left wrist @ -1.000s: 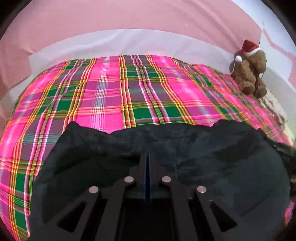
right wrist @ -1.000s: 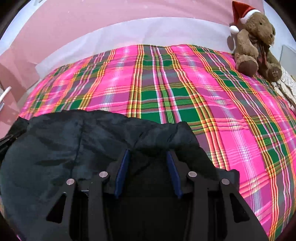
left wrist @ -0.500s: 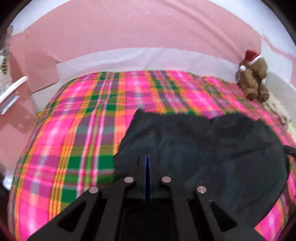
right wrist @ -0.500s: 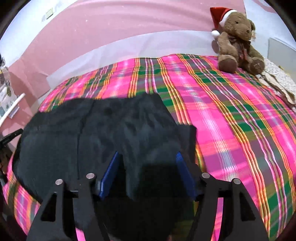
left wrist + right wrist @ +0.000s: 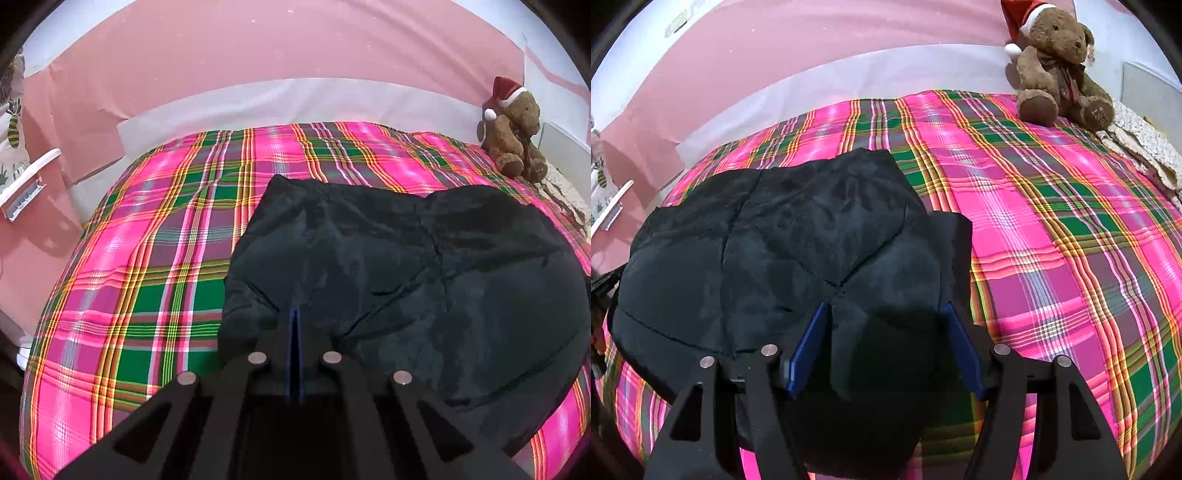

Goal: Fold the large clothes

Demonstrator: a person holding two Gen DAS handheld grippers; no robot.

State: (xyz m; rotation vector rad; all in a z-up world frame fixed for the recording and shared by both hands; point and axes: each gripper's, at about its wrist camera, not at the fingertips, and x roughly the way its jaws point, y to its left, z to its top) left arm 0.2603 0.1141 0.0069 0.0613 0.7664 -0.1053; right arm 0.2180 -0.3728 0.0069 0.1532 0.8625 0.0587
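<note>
From the left wrist view, the dark garment (image 5: 406, 273) lies spread on the plaid bedspread (image 5: 147, 258), to the right of centre, with a teddy bear (image 5: 511, 136) well apart at the far right corner. The left gripper (image 5: 294, 317) has its jaws closed tight together, blue pads meeting in a thin line over the garment's near left edge; whether a sliver of cloth is pinched between them cannot be told, since dark fabric and dark fingers merge there. From the right wrist view, the same garment (image 5: 783, 251) sits left of centre, a folded panel lying over a lower layer whose corner pokes out at the right. The right gripper (image 5: 886, 332) stands wide apart, its pads (image 5: 809, 347) on either side of a soft hump of cloth without pressing it. The fabric looks limp, light and creased, likely to sag and slide over itself, so it is probably best taken at corners or along a doubled edge, lifting both sides evenly.
</note>
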